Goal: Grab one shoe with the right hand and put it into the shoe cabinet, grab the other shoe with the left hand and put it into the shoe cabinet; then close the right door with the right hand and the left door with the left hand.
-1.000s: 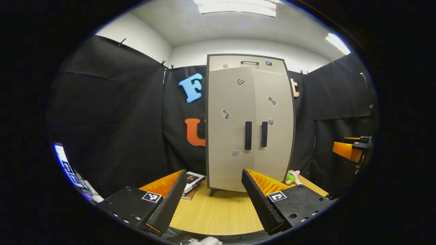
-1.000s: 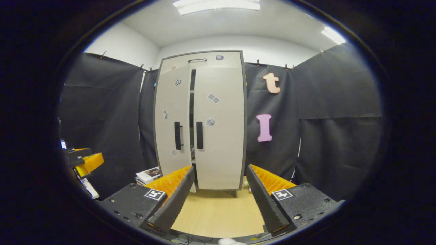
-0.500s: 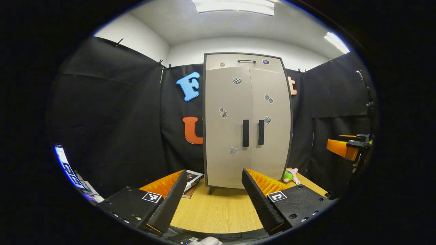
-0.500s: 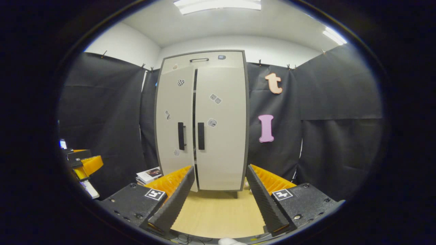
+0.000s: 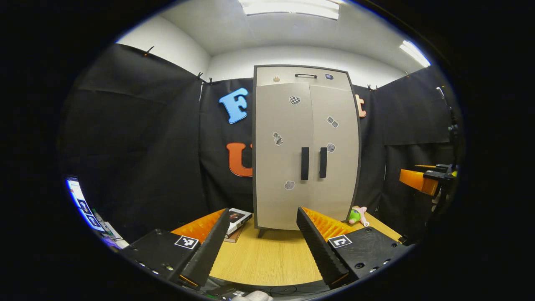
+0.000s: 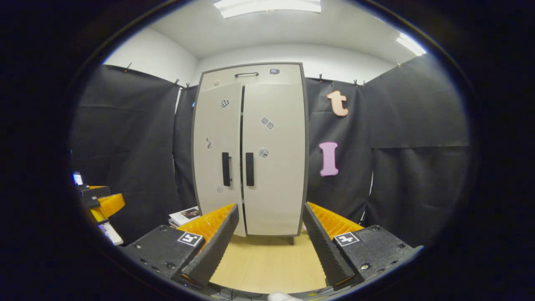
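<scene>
The beige shoe cabinet (image 5: pixel 305 146) stands on the far side of the wooden table (image 5: pixel 267 259), both doors swung to, their two dark handles (image 5: pixel 313 163) side by side. In the right gripper view the cabinet (image 6: pixel 271 167) shows a thin dark seam between the doors, and the left door's (image 6: pixel 217 146) lower edge sits slightly forward. My left gripper (image 5: pixel 262 213) is open and empty, well back from the cabinet. My right gripper (image 6: pixel 270 207) is also open and empty in front of the right door (image 6: pixel 276 188). Each gripper appears at the edge of the other's view (image 5: pixel 424 180) (image 6: pixel 100 200).
A stack of books (image 5: pixel 236 219) lies on the table left of the cabinet, also visible as books (image 6: pixel 184 215). A green and pink plush toy (image 5: pixel 356 215) lies at the cabinet's right foot. A lit screen (image 5: pixel 81 202) stands at the far left. Black cloth walls surround the table.
The left door, ajar a second ago, has swung in against the right door; the dark gap has shrunk to a thin seam. Both grippers stay open and nearly still.
</scene>
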The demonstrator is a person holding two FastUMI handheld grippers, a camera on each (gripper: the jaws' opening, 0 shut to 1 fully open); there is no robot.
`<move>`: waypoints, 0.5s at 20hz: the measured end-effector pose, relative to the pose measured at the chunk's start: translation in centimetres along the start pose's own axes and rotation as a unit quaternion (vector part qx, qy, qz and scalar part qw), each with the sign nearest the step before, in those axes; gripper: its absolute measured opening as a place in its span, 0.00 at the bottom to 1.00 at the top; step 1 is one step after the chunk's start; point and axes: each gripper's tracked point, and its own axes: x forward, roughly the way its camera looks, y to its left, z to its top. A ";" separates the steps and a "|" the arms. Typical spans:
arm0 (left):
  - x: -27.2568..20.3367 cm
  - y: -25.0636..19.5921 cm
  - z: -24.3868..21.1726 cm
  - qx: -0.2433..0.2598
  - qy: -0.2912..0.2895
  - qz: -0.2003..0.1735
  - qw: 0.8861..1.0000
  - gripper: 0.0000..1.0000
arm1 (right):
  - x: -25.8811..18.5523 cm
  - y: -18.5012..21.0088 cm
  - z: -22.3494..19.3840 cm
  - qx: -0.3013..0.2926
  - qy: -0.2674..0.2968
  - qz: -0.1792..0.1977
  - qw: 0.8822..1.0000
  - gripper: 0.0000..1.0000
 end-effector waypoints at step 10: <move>0.2 -0.4 0.0 -0.003 -0.001 -0.005 1.000 0.96 | 0.2 -0.4 0.4 -0.007 -0.002 -0.006 1.000 0.99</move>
